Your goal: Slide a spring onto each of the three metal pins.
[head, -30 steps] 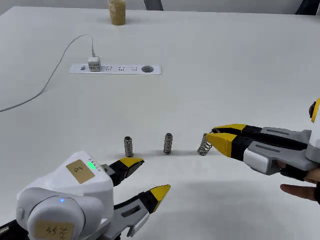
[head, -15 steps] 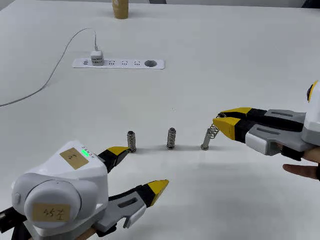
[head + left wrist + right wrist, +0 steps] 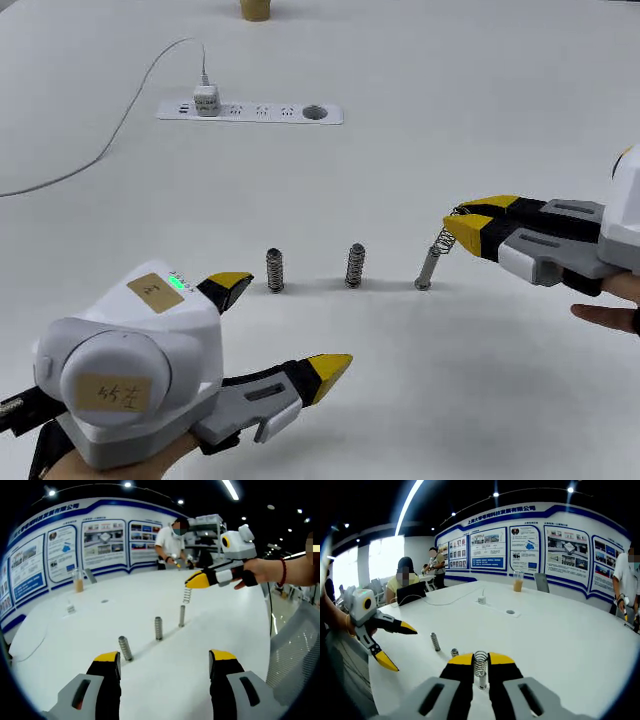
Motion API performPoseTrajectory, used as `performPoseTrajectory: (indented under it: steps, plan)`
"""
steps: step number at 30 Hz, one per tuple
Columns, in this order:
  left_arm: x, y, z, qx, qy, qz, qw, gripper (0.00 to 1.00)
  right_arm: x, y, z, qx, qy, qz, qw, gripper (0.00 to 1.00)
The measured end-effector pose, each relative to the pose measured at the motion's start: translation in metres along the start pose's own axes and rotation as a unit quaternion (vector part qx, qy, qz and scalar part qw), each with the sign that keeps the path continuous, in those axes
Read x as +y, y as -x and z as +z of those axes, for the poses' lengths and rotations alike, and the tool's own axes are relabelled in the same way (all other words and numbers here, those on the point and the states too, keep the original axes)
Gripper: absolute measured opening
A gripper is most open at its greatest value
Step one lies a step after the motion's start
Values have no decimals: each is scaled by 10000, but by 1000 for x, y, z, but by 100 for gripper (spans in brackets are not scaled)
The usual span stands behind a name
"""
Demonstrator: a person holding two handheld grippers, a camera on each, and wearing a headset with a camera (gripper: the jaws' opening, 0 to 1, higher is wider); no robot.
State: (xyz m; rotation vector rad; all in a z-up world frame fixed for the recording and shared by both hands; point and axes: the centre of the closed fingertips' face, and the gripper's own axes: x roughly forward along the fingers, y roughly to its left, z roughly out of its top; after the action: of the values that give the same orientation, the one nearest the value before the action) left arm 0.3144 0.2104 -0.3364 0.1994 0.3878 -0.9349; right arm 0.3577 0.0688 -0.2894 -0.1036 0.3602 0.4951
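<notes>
Three metal pins stand in a row on the white table [image 3: 420, 400]. The left pin [image 3: 275, 270] and the middle pin [image 3: 355, 265] each carry a spring. The right pin [image 3: 428, 270] has a bare shaft. My right gripper [image 3: 460, 225] is shut on a loose spring [image 3: 445, 236], whose lower end hangs at this pin's top. In the right gripper view the spring [image 3: 480, 662] sits between the jaws, directly above the pin [image 3: 482, 681]. My left gripper [image 3: 280, 325] is open, in front of the left pin [image 3: 125, 647], holding nothing.
A white power strip [image 3: 250, 112] with a plugged charger [image 3: 207, 98] and its cable [image 3: 110, 140] lies at the back left. A cup [image 3: 256, 8] stands at the far edge. People [image 3: 405, 585] sit and stand beyond the table.
The spring in the right gripper has risen from low beside the table up to the top of the right pin, whose shaft now shows bare. The left gripper has stayed open.
</notes>
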Motion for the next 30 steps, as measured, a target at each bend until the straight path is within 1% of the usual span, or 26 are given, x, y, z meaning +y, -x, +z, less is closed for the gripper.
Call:
performPoseTrajectory:
  steps: [3,6,11,16,22,27,30]
  plan:
    - [2,0,-2,24,31,24,10000,77,-2,-4,-5,32,-28,-17,10000,11]
    - [4,-1,-4,56,114,59,9999,80,-3,-7,-9,88,21,-22,10000,11]
    - [7,0,-4,52,131,96,9999,83,-3,-11,-11,103,41,-31,9999,11]
    - [9,0,-5,67,147,128,9998,84,-2,-13,-15,177,119,-38,9998,11]
    - [10,0,-5,64,162,143,9997,85,-2,-15,-22,246,92,-42,9996,11]
    - [12,1,-6,60,202,165,9996,85,0,-18,-29,393,171,-74,9991,11]
    - [13,1,-7,76,205,182,9996,85,1,-19,-33,433,166,-60,9989,11]
